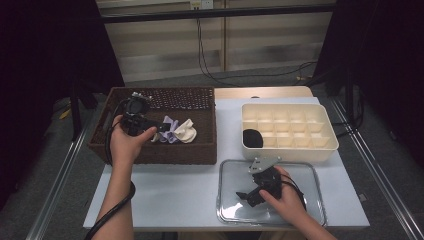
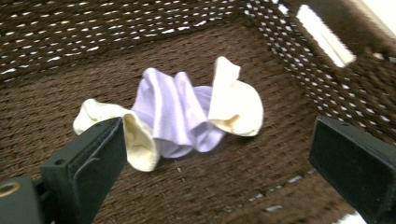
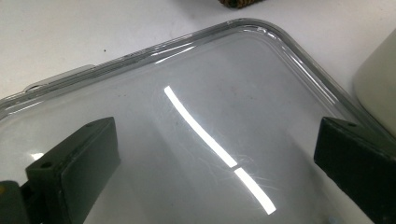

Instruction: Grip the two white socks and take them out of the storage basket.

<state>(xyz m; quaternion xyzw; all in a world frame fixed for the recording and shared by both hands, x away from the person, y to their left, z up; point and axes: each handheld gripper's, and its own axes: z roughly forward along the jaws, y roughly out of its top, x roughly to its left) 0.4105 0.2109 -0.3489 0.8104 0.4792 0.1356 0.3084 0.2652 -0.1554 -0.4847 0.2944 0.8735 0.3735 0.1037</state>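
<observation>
Status: early stage, sorting of socks from basket into compartment box, as judged.

Left tool [image 1: 150, 131]: jaws wide apart, nothing clamped; lowered inside the brown wicker basket [image 1: 150, 155], aimed at the sock pile.

Sock pile [image 2: 177, 114]: just ahead of the left tool, between and slightly beyond its jaws, on the basket floor. One lavender sock [image 2: 163, 109] crumpled in the middle, cream socks [image 2: 236, 105] at either side, touching it. Not yet gripped.

Right tool [image 1: 248, 194]: jaws apart, empty; hovering over or resting on the clear lid [image 3: 261, 32] on the white surface [image 1: 170, 190]; contact not discernible.

Cream compartment box [image 1: 320, 145]: beyond the right tool, uncovered. One dark item [image 1: 252, 138], likely a rolled sock, in the near-left compartment; remaining compartments vacant.

Done: apparently one item placed. Left: pile in basket to grasp, carry, stow; lid presumably to fit afterwards.
</observation>
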